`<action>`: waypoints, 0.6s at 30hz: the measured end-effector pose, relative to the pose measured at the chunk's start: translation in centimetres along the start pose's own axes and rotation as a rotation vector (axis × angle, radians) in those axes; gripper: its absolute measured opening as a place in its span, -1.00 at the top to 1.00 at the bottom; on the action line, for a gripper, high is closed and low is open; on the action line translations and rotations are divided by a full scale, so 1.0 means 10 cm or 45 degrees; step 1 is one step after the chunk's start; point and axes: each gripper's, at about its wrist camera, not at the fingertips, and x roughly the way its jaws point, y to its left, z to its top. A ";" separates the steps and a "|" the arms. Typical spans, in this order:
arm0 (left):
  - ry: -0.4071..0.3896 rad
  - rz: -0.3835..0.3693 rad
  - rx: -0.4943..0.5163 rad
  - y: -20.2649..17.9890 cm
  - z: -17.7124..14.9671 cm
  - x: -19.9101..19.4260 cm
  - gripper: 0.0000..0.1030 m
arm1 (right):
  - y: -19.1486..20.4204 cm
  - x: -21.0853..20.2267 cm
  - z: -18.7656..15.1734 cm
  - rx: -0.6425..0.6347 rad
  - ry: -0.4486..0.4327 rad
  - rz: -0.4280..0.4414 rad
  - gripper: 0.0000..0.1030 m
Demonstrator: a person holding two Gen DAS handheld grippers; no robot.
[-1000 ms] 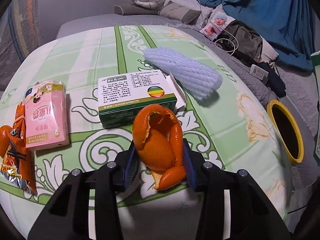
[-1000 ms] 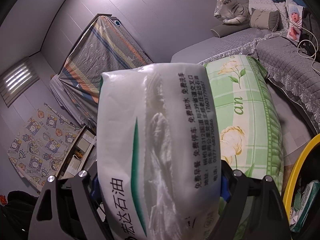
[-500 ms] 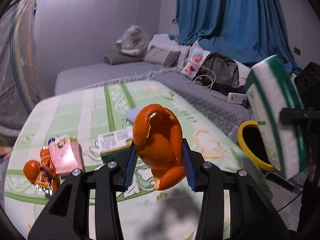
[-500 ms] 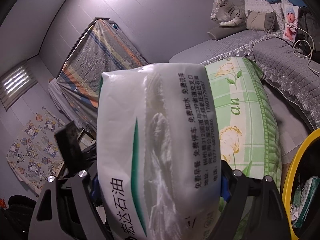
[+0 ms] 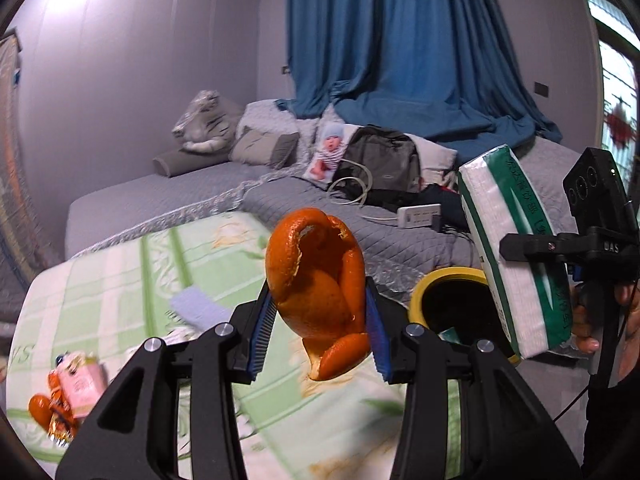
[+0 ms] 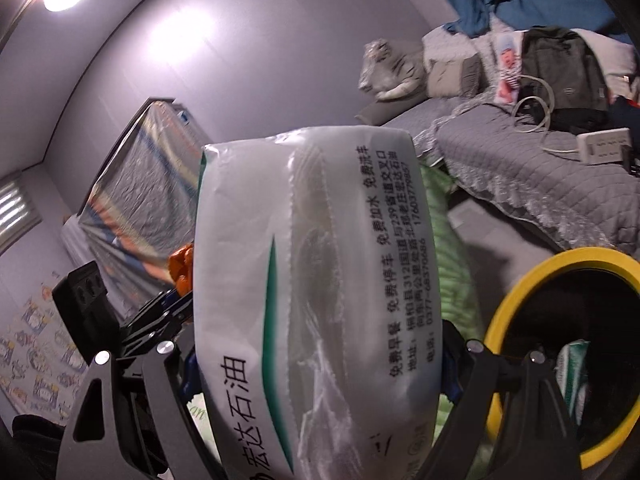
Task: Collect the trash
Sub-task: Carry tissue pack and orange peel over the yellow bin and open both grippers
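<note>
Left tool [image 5: 318, 322] is up in the air with its blue pads squeezed onto a curled orange peel [image 5: 316, 280], the peel standing tall between the jaws and poking above them. Below it spreads the bench [image 5: 132, 276] under a green-and-white flowered cloth, and down at its near left corner lie a pink carton [image 5: 82, 382] and an orange snack wrapper [image 5: 56, 420], touching each other; a pale blue foam sleeve [image 5: 196, 308] sits further along, blurred. Over on the right, the right tool [image 6: 320, 356] is clamped on a white-and-green tissue pack [image 6: 316, 308], which fills the gap between its fingers and juts well forward. From the left wrist view that same pack hangs tilted at the near edge of the yellow-rimmed trash bin [image 5: 424, 296], overlapping the bin's right rim. From the right wrist view the bin's dark mouth is just to the right of the pack, with a green-and-white packet [image 6: 572, 376] already lying inside. Behind everything, a grey quilted bed [image 5: 400, 236] carries a backpack [image 5: 384, 160] and a power strip [image 5: 418, 215].
</note>
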 end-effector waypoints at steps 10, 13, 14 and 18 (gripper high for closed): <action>0.022 -0.144 0.090 -0.61 0.20 0.59 0.22 | -0.64 -0.51 -0.06 0.102 -0.159 -0.284 -0.58; 0.034 -0.196 0.110 -0.81 0.21 0.77 0.21 | -0.81 -0.57 -0.12 0.126 -0.181 -0.367 -0.58; 0.041 -0.207 0.113 -0.86 0.21 0.83 0.21 | -0.89 -0.59 -0.15 0.130 -0.189 -0.413 -0.58; 0.078 -0.261 0.123 -1.11 0.17 1.16 0.21 | -1.14 -0.60 -0.24 0.154 -0.194 -0.547 -0.58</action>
